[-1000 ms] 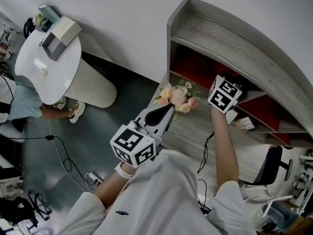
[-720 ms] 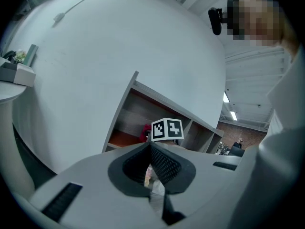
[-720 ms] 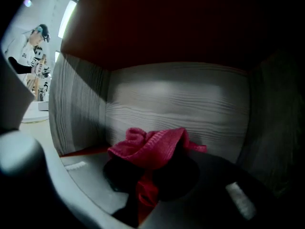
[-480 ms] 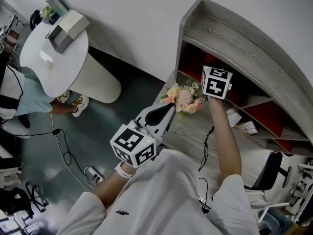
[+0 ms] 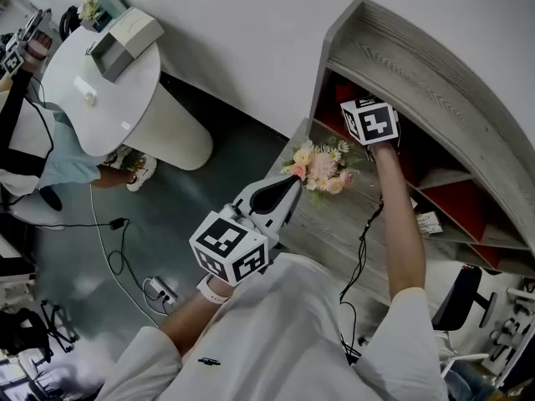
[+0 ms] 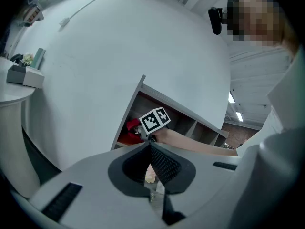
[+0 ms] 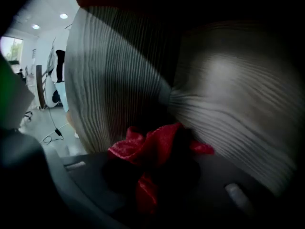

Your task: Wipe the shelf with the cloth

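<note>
The grey wooden shelf (image 5: 418,65) has red-backed compartments. My right gripper (image 5: 366,117) reaches into the leftmost compartment, its marker cube showing at the opening. In the right gripper view, the right gripper (image 7: 147,175) is shut on a crumpled red cloth (image 7: 152,149), which lies close to the compartment's grey wood-grain walls (image 7: 109,80). My left gripper (image 5: 288,185) hangs in front of my chest, away from the shelf, its jaws shut with nothing in them. From the left gripper (image 6: 148,149) the shelf (image 6: 131,111) and the right gripper's cube are seen ahead.
A pink and cream flower bouquet (image 5: 322,164) lies on the wooden surface (image 5: 334,224) below the shelf, just left of my right arm. A paper tag (image 5: 428,222) lies further right. A round white table (image 5: 100,98) with boxes, a seated person and floor cables (image 5: 109,249) are at left.
My right gripper has moved left along the shelf with the red cloth, from a middle compartment to the leftmost one. The left gripper has stayed where it was.
</note>
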`<state>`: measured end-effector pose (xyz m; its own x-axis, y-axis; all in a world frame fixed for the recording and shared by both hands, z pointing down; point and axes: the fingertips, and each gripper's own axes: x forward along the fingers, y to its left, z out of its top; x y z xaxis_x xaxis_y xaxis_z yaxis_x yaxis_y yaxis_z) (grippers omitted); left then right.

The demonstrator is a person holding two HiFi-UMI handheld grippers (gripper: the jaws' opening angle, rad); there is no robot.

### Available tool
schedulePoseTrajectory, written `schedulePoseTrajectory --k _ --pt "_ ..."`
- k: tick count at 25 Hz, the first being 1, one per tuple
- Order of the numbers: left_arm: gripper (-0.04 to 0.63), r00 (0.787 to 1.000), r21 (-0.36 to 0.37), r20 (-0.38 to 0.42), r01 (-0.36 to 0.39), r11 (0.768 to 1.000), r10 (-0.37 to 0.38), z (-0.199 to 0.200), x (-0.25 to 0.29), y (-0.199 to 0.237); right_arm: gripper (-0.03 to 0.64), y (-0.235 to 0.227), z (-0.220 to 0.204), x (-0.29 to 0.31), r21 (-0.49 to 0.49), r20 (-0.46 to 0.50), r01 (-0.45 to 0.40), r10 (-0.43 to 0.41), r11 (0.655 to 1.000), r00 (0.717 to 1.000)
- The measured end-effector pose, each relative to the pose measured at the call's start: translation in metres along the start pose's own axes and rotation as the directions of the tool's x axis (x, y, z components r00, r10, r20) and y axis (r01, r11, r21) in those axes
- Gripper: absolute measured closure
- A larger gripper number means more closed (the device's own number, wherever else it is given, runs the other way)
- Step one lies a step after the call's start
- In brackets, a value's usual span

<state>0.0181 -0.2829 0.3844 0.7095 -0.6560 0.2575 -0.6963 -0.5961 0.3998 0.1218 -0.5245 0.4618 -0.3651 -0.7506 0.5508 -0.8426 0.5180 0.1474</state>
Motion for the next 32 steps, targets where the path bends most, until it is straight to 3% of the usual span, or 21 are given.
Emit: schedulePoseTrajectory --k 3,7,10,18,23,32 --pt "0.595 1.000 -0.003 -0.005 0.004 1.000 -0.004 -0.002 0.001 -0.002 0.552 0.018 -0.001 0.001 -0.107 0.018 -0.077 0.079 0.991 0.997" --pt "0.595 1.000 -0.003 -0.017 0.014 1.000 -0.014 -0.007 0.005 -0.006 0.552 0.057 -0.001 -0.004 -0.258 0.007 -0.200 0.209 0.945 0.978" --pt "0.595 1.000 0.000 -0.021 0.019 1.000 -0.019 -0.009 0.006 -0.010 0.552 0.070 -0.005 -0.008 -0.307 -0.017 -0.220 0.225 0.926 0.974" --pt "0.595 0.999 -0.001 -0.027 0.019 1.000 -0.019 -0.012 0.002 -0.010 0.555 0.071 -0.019 -0.030 -0.264 -0.006 -0.200 0.206 0.943 0.979" --pt "0.595 0.999 0.000 -0.037 0.038 0.999 -0.038 -0.015 0.004 -0.012 0.558 0.068 -0.040 -0.057 -0.239 -0.031 -0.153 0.150 0.959 0.988" --pt "0.595 0.993 0.007 -0.065 0.097 0.995 -0.097 -0.021 0.015 -0.028 0.560 0.035 -0.073 -0.098 -0.093 -0.025 -0.015 0.013 0.996 1.000"
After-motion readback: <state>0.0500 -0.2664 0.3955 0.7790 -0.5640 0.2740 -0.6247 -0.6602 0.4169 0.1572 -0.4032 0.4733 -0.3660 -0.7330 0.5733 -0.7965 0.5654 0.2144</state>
